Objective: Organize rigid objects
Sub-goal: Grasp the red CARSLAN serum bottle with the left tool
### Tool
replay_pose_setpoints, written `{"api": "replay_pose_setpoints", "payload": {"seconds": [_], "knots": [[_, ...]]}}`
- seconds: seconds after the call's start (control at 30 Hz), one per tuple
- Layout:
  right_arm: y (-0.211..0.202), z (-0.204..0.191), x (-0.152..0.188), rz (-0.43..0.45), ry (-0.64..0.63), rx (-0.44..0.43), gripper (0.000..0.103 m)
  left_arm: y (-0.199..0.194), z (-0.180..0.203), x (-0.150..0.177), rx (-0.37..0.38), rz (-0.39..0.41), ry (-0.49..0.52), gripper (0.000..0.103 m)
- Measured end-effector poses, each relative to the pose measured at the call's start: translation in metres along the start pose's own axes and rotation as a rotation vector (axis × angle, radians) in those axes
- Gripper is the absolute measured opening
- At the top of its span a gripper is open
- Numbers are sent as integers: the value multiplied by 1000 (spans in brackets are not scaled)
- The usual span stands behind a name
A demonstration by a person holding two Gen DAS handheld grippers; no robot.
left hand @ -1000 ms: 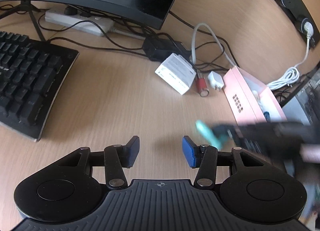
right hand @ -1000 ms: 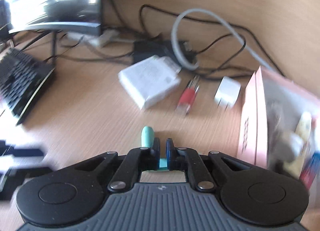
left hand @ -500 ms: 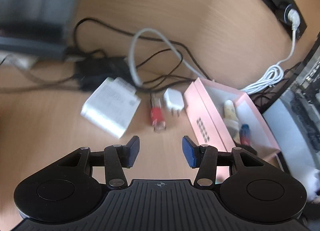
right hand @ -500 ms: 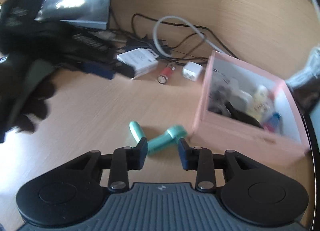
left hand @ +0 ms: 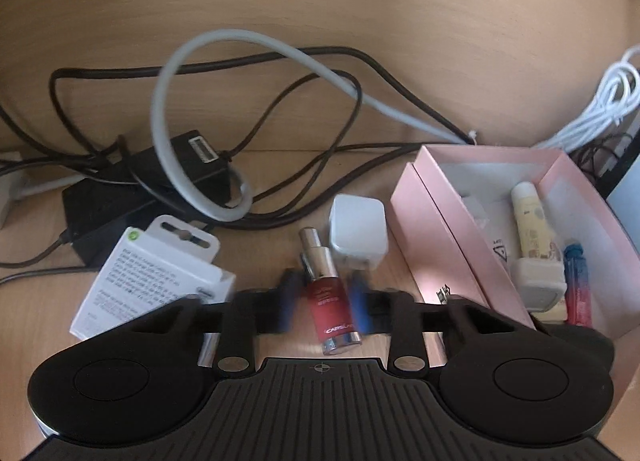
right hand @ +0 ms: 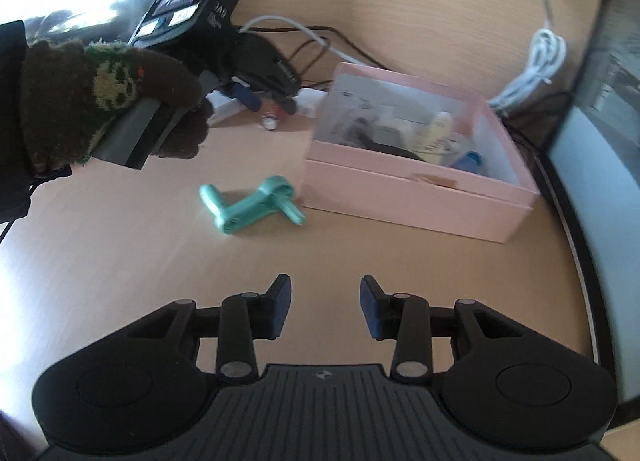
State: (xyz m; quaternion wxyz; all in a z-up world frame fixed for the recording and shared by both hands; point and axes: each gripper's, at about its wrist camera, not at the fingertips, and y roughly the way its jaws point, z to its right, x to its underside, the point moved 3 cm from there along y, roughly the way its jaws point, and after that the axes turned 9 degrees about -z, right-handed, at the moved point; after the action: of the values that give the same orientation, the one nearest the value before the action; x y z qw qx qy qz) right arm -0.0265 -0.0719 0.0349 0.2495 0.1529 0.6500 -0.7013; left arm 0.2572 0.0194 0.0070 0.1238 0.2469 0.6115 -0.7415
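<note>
A: Two hand-held grippers were seen over the light wooden desk (right hand: pixel 120 261). How was the left gripper (left hand: pixel 324 303) set?

B: Its jaws were closing, blurred, on either side of a small red glass bottle with a silver cap and base (left hand: pixel 331 297). The bottle lay between the blue pads; whether they already pressed on it could not be told. In the right wrist view the same gripper (right hand: pixel 266 99) was held by a hand in a brown and green knitted glove (right hand: pixel 100 101).

A: And the right gripper (right hand: pixel 324 311)?

B: Its jaws were spread apart and nothing was held between them; only bare desk was seen in the gap.

A: Where were things placed relative to the open pink cardboard box (left hand: pixel 436 245)?

B: The red bottle was found just left of the box. A white cube-shaped charger (left hand: pixel 358 233) was set beside the bottle's neck, between it and the box. A white printed carton with a hang tab (left hand: pixel 152 277) was seen further left of the box. A teal plastic crank handle (right hand: pixel 250 209) lay on the desk just beside the box's front left corner. Inside the box a pale yellow tube (left hand: pixel 534 221) and a blue and red tube (left hand: pixel 576 285) were kept. Behind the box a tangle of black and grey cables (left hand: pixel 224 133) was spread.
</note>
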Motion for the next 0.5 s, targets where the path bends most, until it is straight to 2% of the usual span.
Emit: {"api": "replay_pose_setpoints", "payload": {"seconds": [0.13, 0.27, 0.37, 0.5], "knots": [[-5, 9, 7, 4, 30, 17, 40, -5, 2, 13, 35, 6, 28, 24], [-2, 11, 6, 12, 13, 4, 41, -20, 4, 39, 44, 18, 63, 24], [-1, 4, 1, 46, -48, 4, 46, -36, 3, 62, 39, 7, 60, 24], [1, -8, -4, 97, -167, -3, 49, -67, -5, 103, 25, -8, 43, 24]]}}
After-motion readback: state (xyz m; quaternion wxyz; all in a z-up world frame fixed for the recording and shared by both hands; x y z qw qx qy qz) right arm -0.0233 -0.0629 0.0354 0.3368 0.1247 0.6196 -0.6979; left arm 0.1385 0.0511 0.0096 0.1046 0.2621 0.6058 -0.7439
